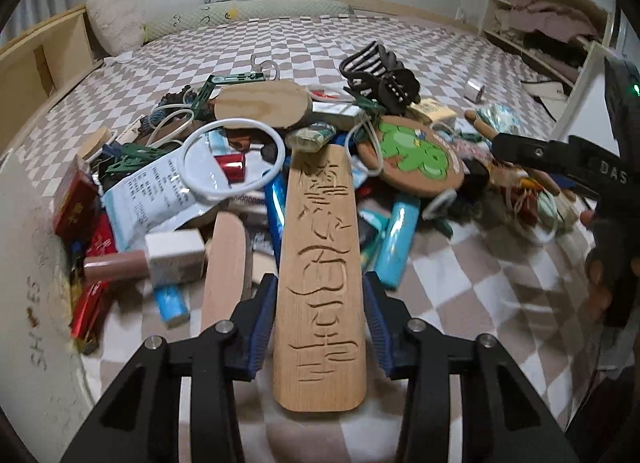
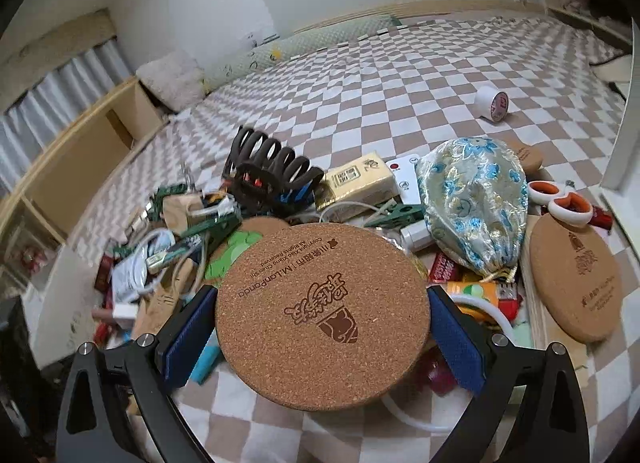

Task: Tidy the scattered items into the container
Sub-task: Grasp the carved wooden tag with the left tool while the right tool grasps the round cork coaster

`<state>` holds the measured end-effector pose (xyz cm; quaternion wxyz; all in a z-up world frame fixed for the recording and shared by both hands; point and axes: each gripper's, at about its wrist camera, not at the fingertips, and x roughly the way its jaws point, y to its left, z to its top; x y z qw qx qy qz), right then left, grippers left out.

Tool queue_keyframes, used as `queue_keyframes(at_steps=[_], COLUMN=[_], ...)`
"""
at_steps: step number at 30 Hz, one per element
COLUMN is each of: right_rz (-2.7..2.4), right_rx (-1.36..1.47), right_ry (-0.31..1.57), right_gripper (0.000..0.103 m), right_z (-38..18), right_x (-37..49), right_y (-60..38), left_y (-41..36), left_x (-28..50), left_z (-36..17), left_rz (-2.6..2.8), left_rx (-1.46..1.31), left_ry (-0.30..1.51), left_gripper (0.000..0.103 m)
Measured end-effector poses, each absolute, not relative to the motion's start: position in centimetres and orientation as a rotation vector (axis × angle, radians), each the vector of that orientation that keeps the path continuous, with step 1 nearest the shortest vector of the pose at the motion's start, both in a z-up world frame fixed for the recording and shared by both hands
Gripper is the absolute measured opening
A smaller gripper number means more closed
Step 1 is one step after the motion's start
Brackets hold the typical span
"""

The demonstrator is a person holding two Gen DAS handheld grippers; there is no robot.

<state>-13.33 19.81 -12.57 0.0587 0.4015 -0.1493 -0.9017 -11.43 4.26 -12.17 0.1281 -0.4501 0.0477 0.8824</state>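
Note:
A pile of small items lies on a checkered bedspread [image 1: 460, 283]. In the left wrist view my left gripper [image 1: 320, 303] is shut on a long carved wooden plank [image 1: 320, 263] that points into the pile. In the right wrist view my right gripper [image 2: 322, 321] is shut on a round cork coaster [image 2: 324, 315], held flat above the pile. The right gripper also shows at the right edge of the left wrist view [image 1: 560, 159]. A white container wall [image 1: 36, 287] stands at the far left.
The pile holds a black hair claw [image 1: 384, 79], a frog coaster [image 1: 412, 155], a white ring [image 1: 236, 159], a brocade pouch [image 2: 476, 203] and a second cork coaster [image 2: 576, 279]. A tape roll [image 2: 492, 103] lies apart. Wooden shelves [image 1: 44, 59] line the left.

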Motion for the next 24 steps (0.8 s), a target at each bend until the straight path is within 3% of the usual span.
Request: queue_keyframes(at_steps=[14, 24], right_rz=[-2.651, -2.592], right_rx=[1.301, 1.382], right_ry=[-0.427, -0.407], right_gripper=[0.1, 0.1], right_z=[-13.3, -14.6], right_x=[-7.2, -3.6], right_y=[17.2, 15.1], left_y=[2.0, 2.5], left_x=[-5.2, -4.2], left_z=[-12.9, -13.8], left_rz=[2.512, 2.554], left_rx=[-1.411, -1.41], left_ry=[0.061, 0.136], left_gripper=[0.042, 0.043])
